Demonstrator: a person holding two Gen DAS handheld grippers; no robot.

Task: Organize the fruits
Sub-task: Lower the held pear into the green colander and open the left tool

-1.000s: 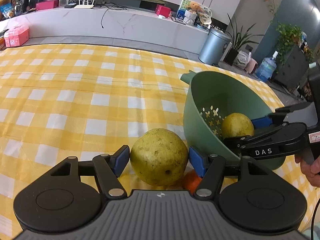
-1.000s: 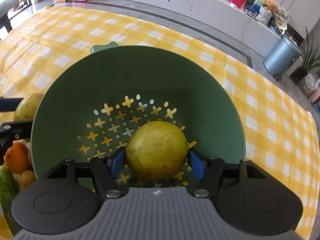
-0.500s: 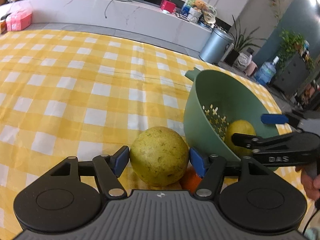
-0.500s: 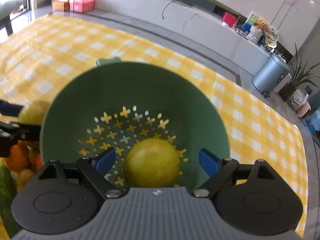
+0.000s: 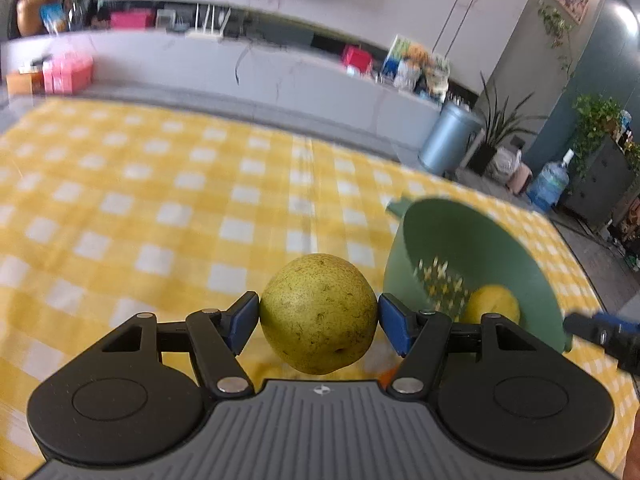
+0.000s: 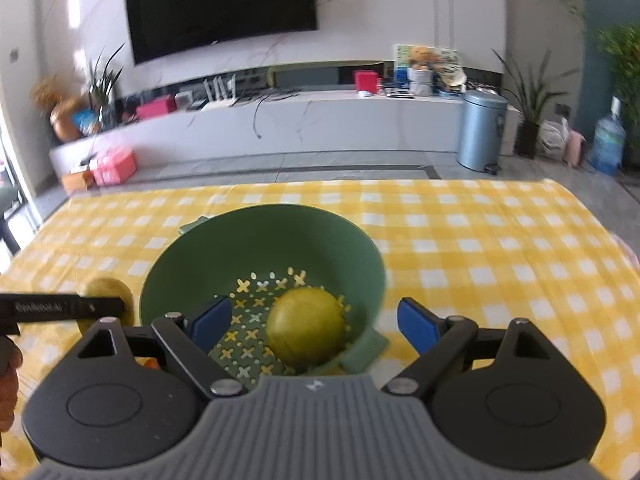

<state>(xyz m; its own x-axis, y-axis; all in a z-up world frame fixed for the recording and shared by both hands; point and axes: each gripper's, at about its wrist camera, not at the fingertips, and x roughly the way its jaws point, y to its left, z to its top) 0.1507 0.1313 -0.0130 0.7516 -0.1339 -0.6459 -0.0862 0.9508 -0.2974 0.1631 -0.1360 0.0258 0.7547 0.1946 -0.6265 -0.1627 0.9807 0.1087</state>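
Pear (image 5: pixel 319 314) clamped between the blue pads of the left hand-held gripper (image 5: pixel 319 320), lifted clear of the bench (image 5: pixel 120 200), pads on its widest sides so it sits steady for carrying. Second pear (image 6: pixel 306 326) lies loose in the green colander (image 6: pixel 262 240), right of centre over the cross-shaped holes. Right hand-held gripper (image 6: pixel 314 326) jaws have just been opening and stand wide apart, nothing pinched; pear sits below and beyond them, likely just dropped off. Judged next step: left pear goes in too. Colander sits to the right of the held pear, rim high on the near side, so it needs to go over the rim, not through. Right gripper near the colander's right edge may crowd the way. Bench to the left and far side is open check cloth. Orange fruit (image 5: pixel 386 376) peeks under the left gripper, mostly hidden.
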